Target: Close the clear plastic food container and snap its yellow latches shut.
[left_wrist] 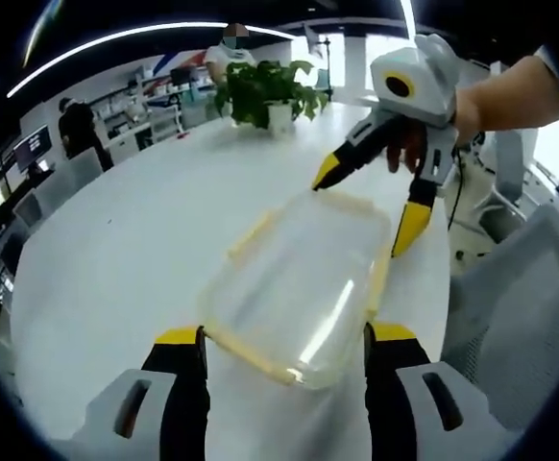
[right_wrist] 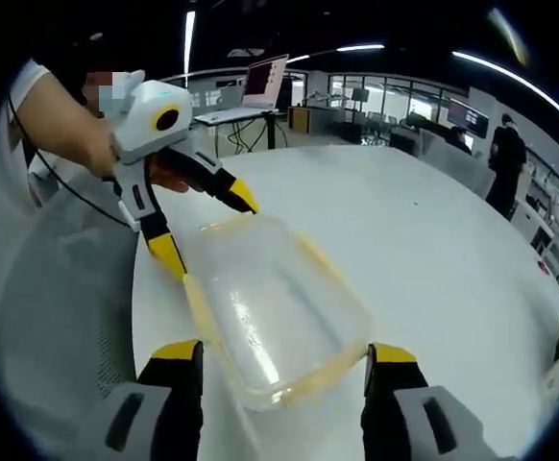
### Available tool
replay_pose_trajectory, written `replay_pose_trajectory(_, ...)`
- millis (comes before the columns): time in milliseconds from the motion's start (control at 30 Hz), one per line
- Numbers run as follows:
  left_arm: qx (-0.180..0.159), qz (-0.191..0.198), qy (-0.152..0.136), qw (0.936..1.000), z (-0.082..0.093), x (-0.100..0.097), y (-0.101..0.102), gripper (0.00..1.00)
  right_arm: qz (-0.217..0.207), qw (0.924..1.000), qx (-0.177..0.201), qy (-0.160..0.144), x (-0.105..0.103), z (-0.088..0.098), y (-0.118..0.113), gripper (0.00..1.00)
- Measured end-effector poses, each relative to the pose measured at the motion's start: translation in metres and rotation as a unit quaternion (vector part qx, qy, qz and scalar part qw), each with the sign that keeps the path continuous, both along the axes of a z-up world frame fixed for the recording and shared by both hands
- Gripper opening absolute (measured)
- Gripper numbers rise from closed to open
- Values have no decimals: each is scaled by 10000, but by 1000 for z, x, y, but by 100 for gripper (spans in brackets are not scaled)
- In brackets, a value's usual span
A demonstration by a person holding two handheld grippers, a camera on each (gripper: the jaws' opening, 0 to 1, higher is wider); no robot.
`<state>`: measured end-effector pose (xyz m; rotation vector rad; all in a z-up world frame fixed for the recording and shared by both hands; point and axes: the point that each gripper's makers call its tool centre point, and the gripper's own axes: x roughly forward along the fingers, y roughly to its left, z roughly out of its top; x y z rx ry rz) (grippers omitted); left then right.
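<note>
The clear plastic food container (left_wrist: 299,303) lies with its lid on near the edge of the white table (left_wrist: 135,240), its yellow latches (left_wrist: 253,233) along the rim. In the left gripper view the left gripper (left_wrist: 284,351) has its jaws spread wide on either side of one short end, holding nothing. The right gripper (left_wrist: 371,206) straddles the opposite end, jaws likewise parted, tips at the container's corners. A potted plant (left_wrist: 265,91) stands near the table's far edge.
</note>
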<state>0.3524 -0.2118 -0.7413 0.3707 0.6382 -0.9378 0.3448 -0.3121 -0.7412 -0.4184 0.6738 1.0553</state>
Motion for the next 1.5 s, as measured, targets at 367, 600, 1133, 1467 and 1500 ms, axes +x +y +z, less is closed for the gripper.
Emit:
replay_pose_trajectory(367,56,-52,29,10000,0,-1,37,64,71,9999,-73,17,-2,-1,33,61)
replay_pose_trajectory(600,66,-86,36,9999,-1,0,64,64,28,10000,-67,18,-2,-1,60,61)
replay_pose_trajectory(1133,111,-158,62,9998,-1,13,123,64,-64,10000,-55,2,10,-1,119,61)
replay_pose_trajectory(1467,81,-203,49,9997,0,36,137,64,-156,9999,-37,-17,34,0,134,61)
replay_pose_trajectory(1500,75,-204,41,9998,0,39,138,64,-162,9999,-37,-15,37,0,135,61)
